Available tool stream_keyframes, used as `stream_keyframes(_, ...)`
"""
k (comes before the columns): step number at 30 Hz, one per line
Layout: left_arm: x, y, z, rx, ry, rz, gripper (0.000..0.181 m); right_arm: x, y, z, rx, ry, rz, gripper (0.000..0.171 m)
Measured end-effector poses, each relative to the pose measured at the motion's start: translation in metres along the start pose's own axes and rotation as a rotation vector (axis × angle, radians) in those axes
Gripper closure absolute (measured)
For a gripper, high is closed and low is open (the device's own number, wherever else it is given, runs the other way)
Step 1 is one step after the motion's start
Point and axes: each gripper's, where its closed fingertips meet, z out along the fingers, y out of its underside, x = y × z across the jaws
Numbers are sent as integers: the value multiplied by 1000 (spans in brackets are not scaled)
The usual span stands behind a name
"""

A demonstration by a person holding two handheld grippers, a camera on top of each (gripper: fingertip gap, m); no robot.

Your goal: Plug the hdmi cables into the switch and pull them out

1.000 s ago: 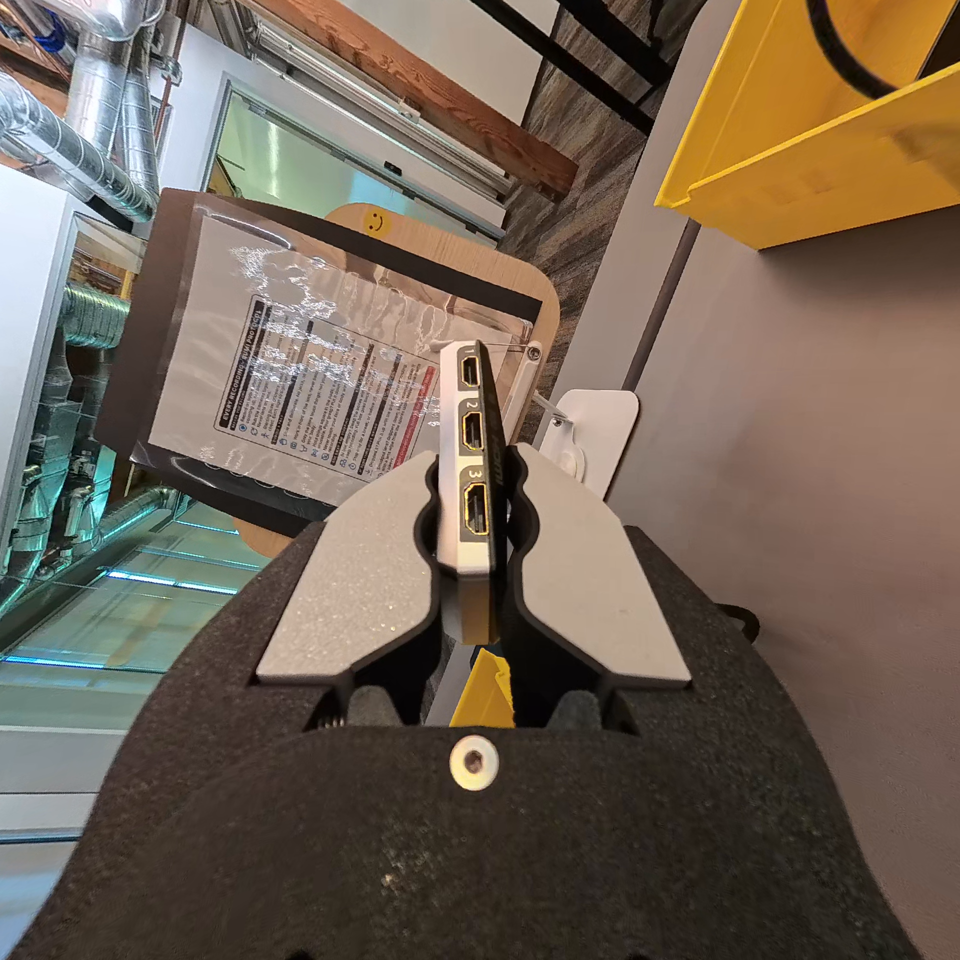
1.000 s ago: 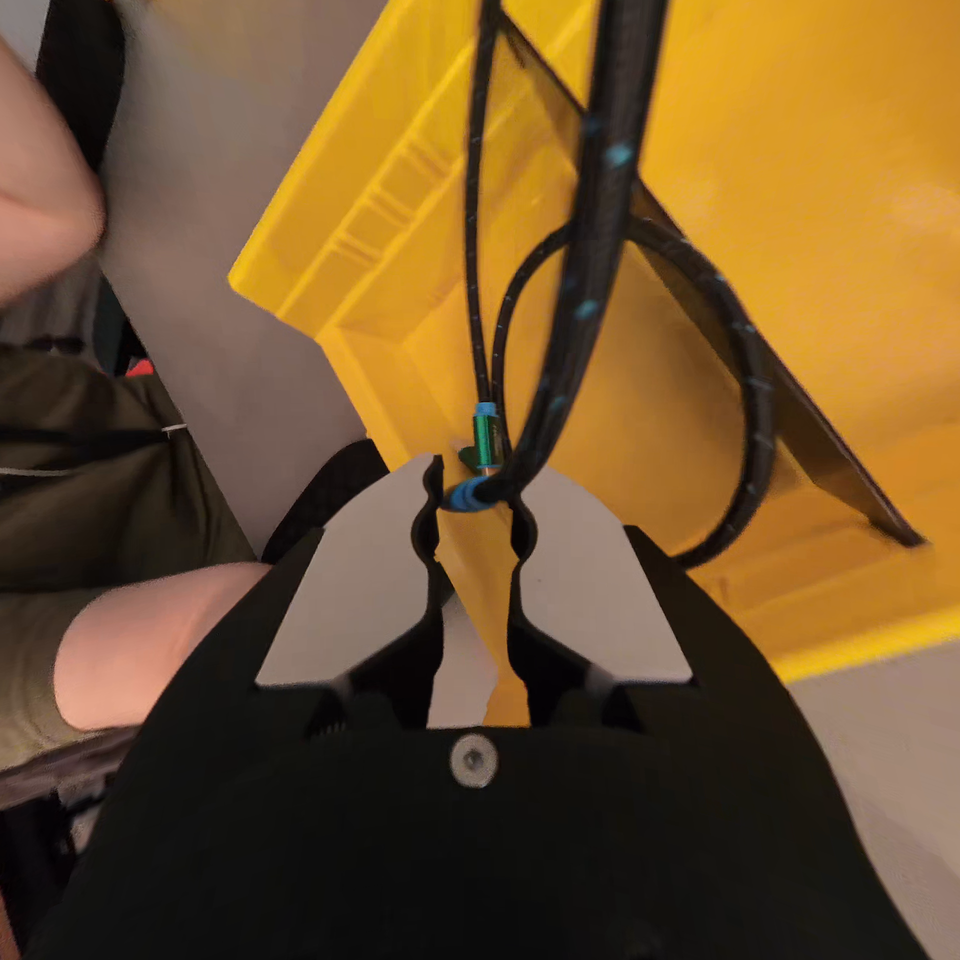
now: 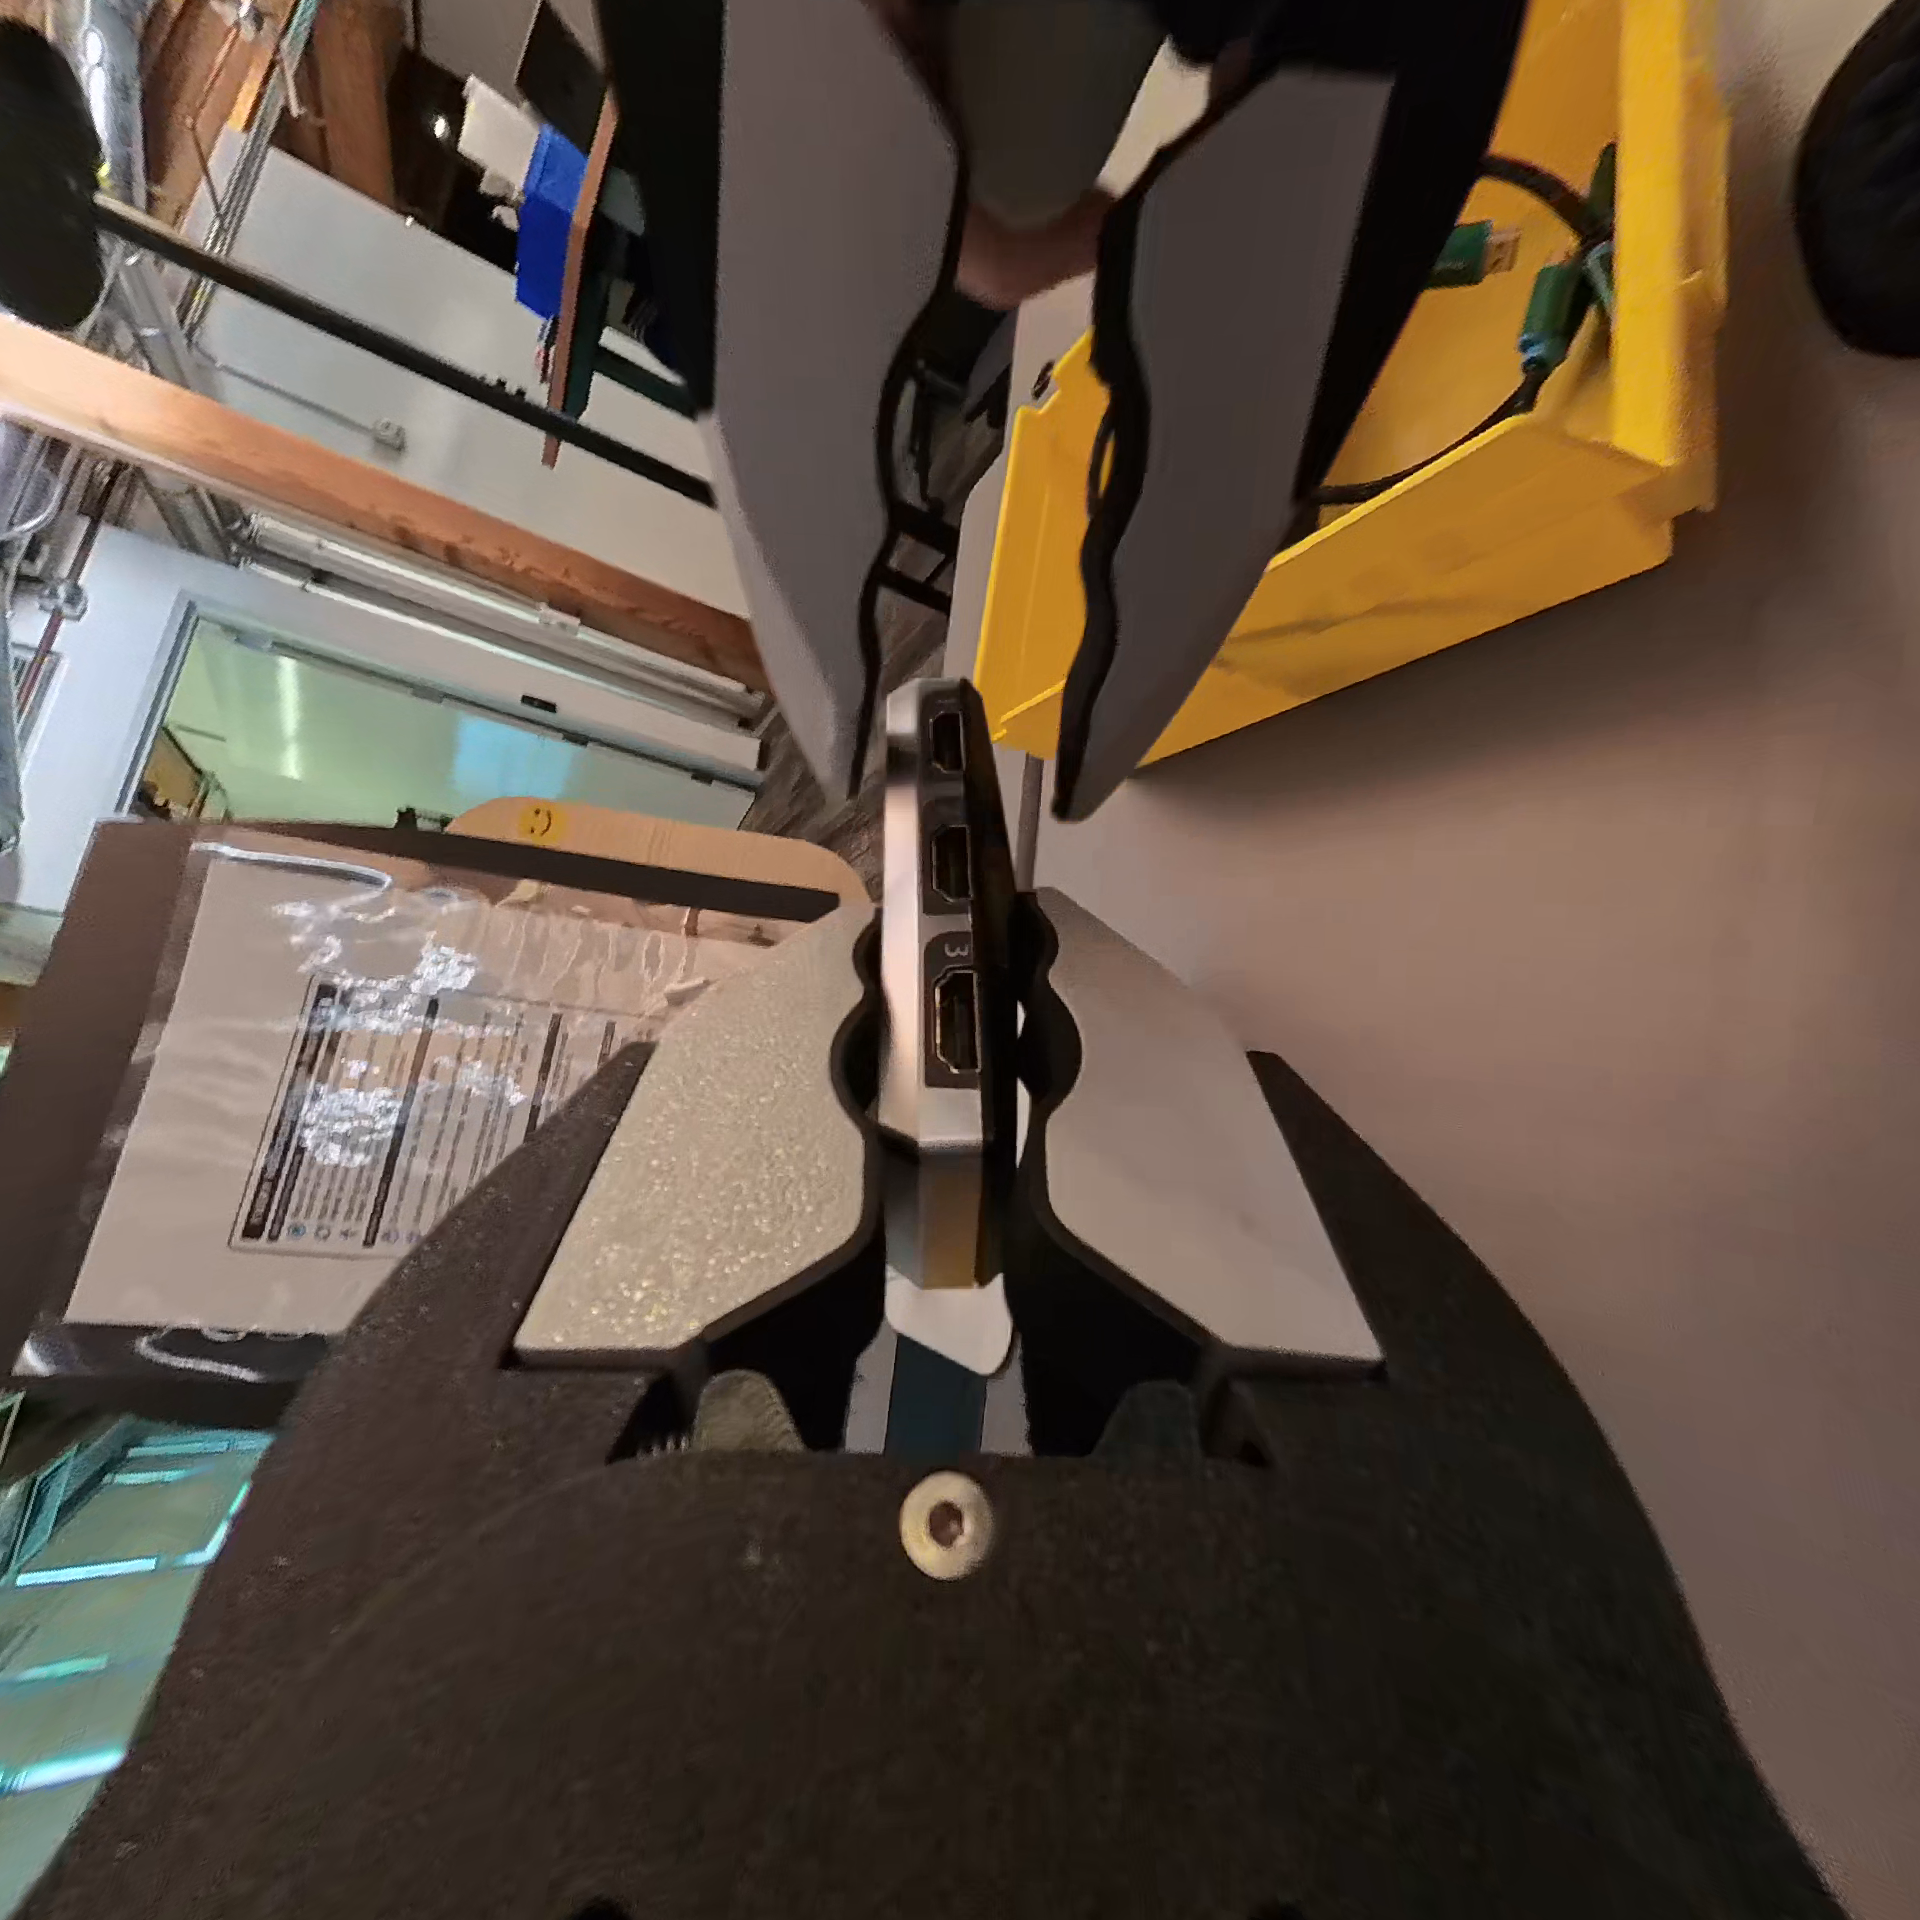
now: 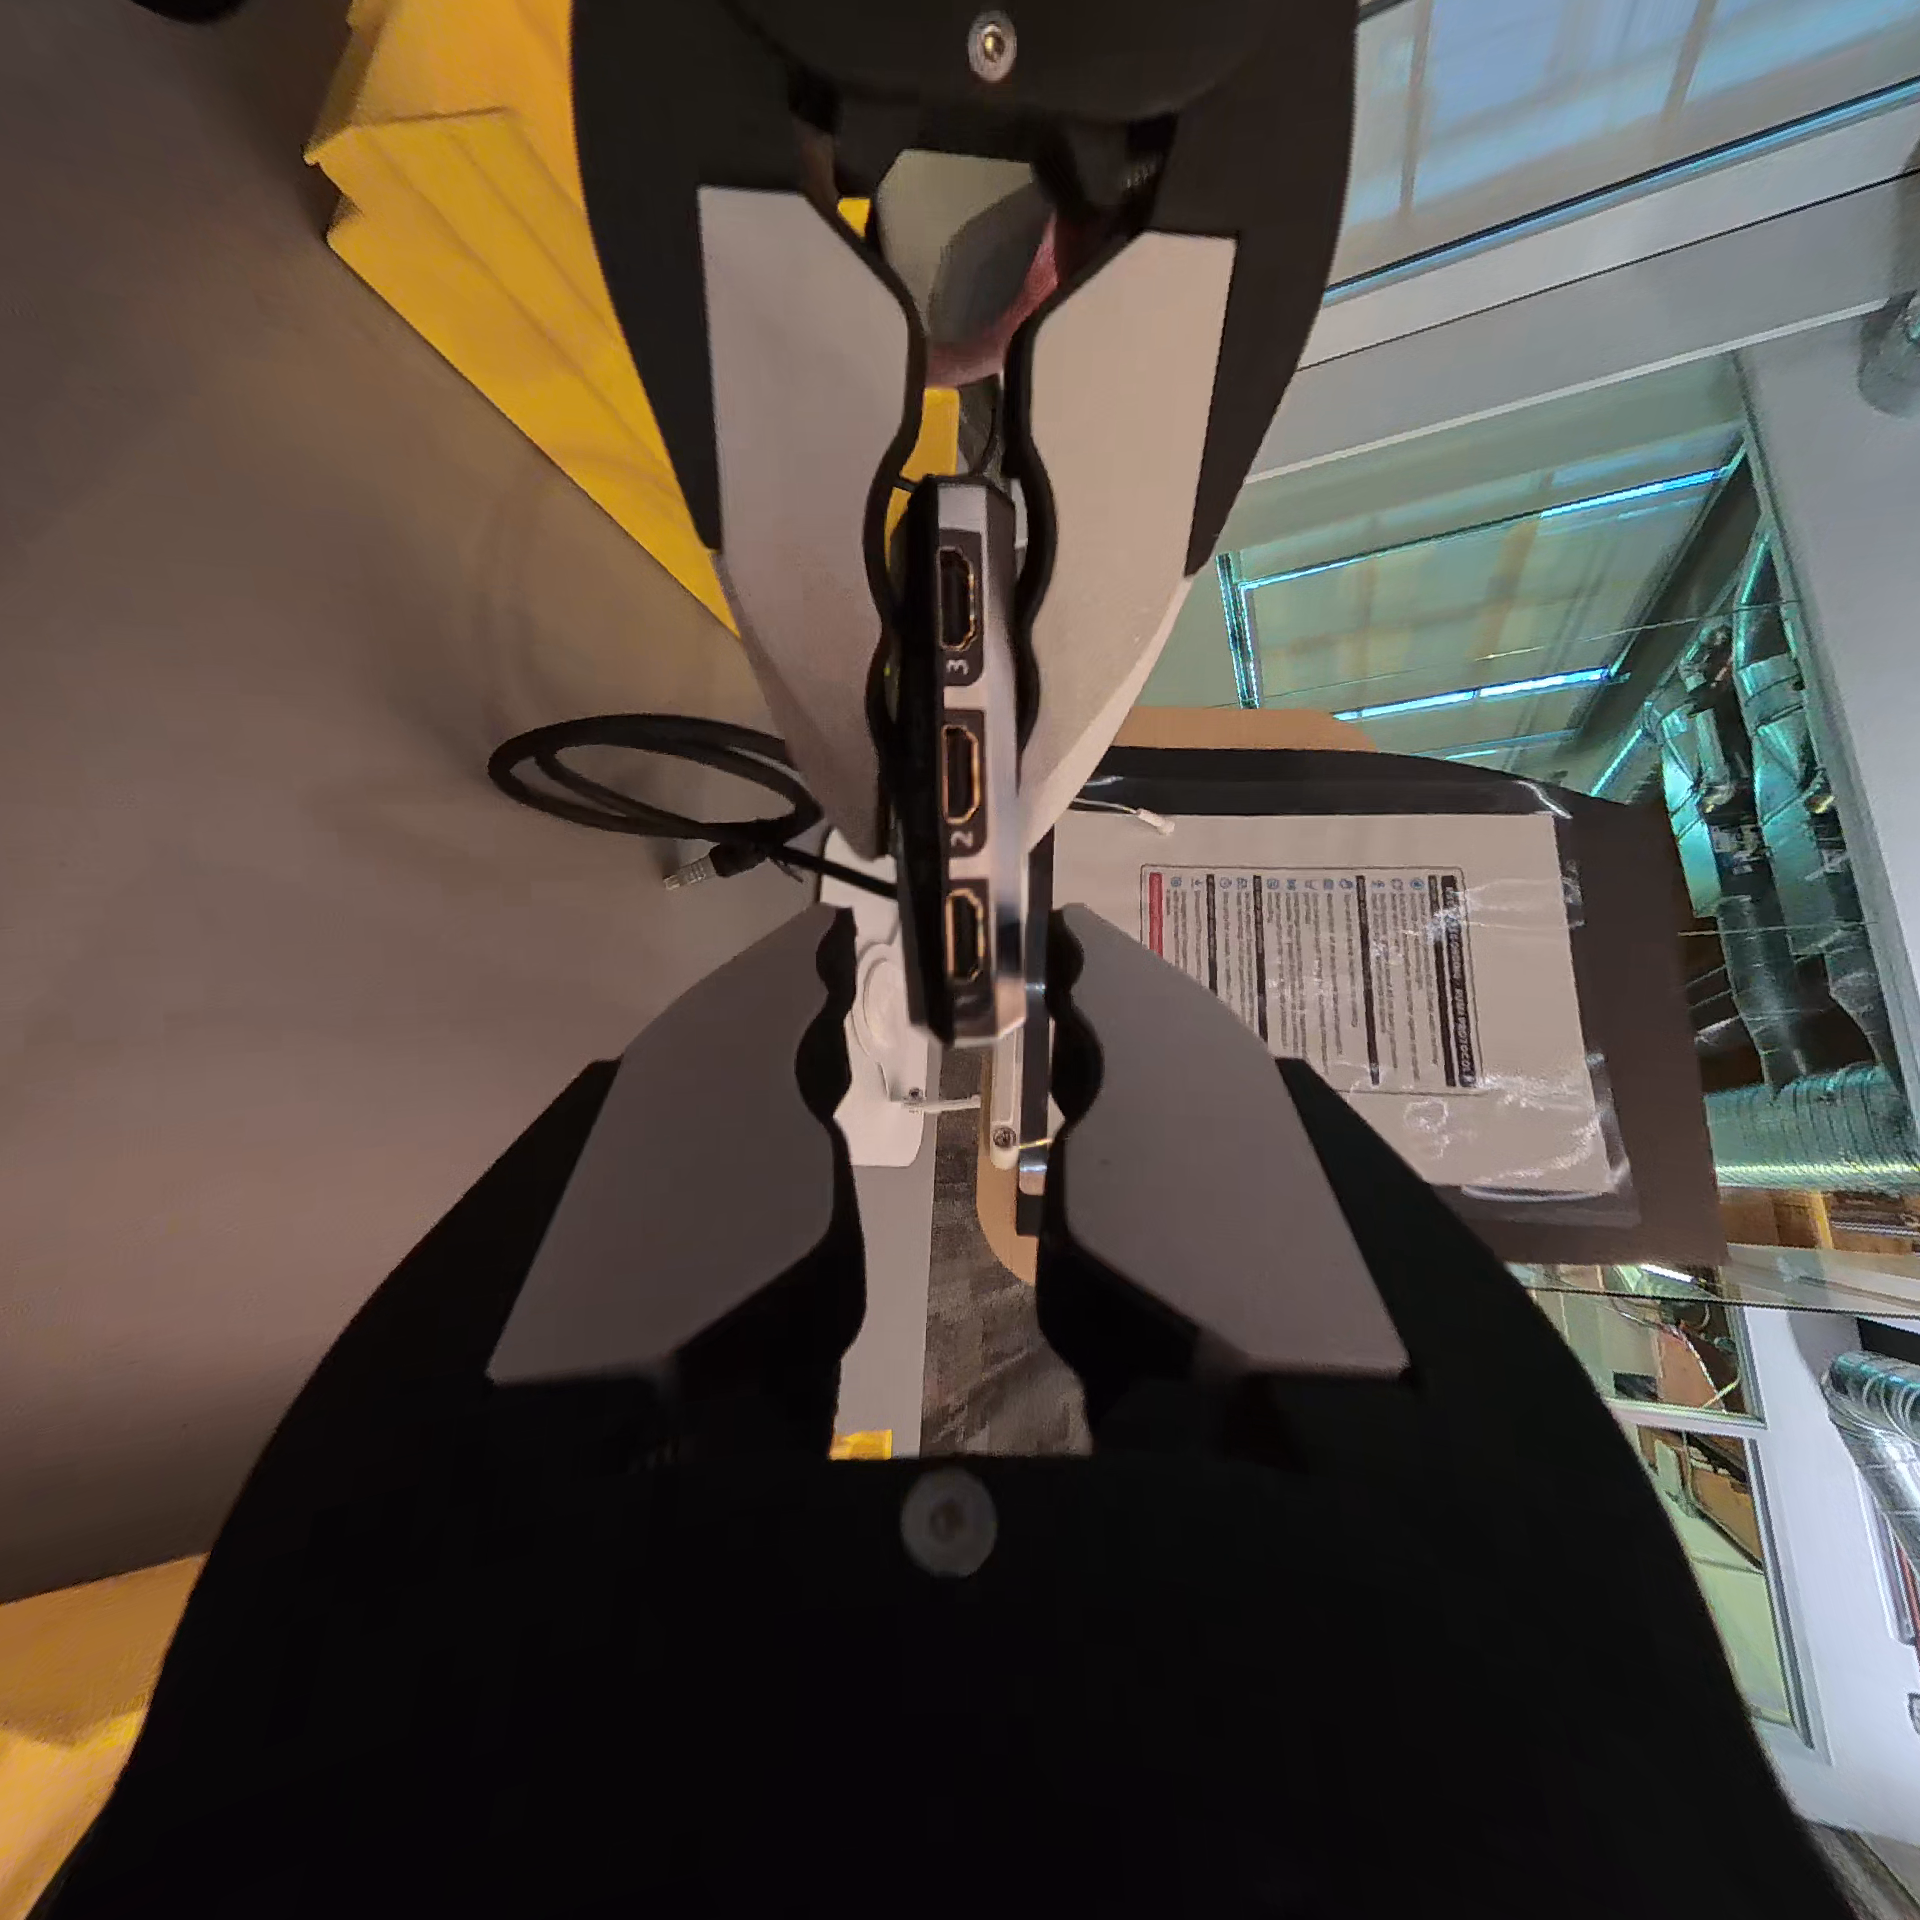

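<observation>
Left gripper [image 3: 951, 1023]: clenched on the HDMI switch; lower centre of the left wrist view, grey pads pressed on both flat faces of the switch's near end.
Same gripper, right wrist view [image 4: 961, 727]: enters from the top centre, pointing down, switch clamped between its fingers.
HDMI switch [image 3: 935, 997]: slim silver and black box, held on edge, running up from the frame centre; three gold-lined ports in a row along its narrow face, all unplugged.
Switch, right wrist view [image 4: 966, 769]: centre of frame, its free end reaching down between the right gripper's fingertips.
Writing on switch: small numerals beside the ports; no brand mark legible.
Right gripper [image 4: 948, 935]: released, jaws spread wide on either side of the switch's end, nothing grasped; contact with the switch cannot be told.
Same gripper, left wrist view [image 3: 956, 800]: comes down from the top centre, blurred, tips flanking the far end of the switch.
Yellow bin [image 3: 1351, 582]: upper right of the left wrist view, on the grey table [image 3: 1558, 1039].
HDMI cables [image 3: 1558, 301]: inside the bin, upper right; black cords with green connector housings.
Coiled black cable [image 4: 644, 774]: left of centre in the right wrist view, lying on the table, small plug at its end.
Printed sheet [image 4: 1351, 997]: right of centre, under glossy plastic on a dark board; rows of fine print with a red band.
</observation>
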Motion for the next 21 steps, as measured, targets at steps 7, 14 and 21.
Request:
stream_keyframes(7,4,-11,3,12,5,-57,158,-8,11,9,-93,-70,57,149)
stream_keyframes(14,-68,-19,-51,157,-338,-251,137,41,43,-13,-135,146,237,150)
stream_keyframes(21,-74,-3,-54,73,-361,-296,144,104,69,-91,-182,525,287,150)
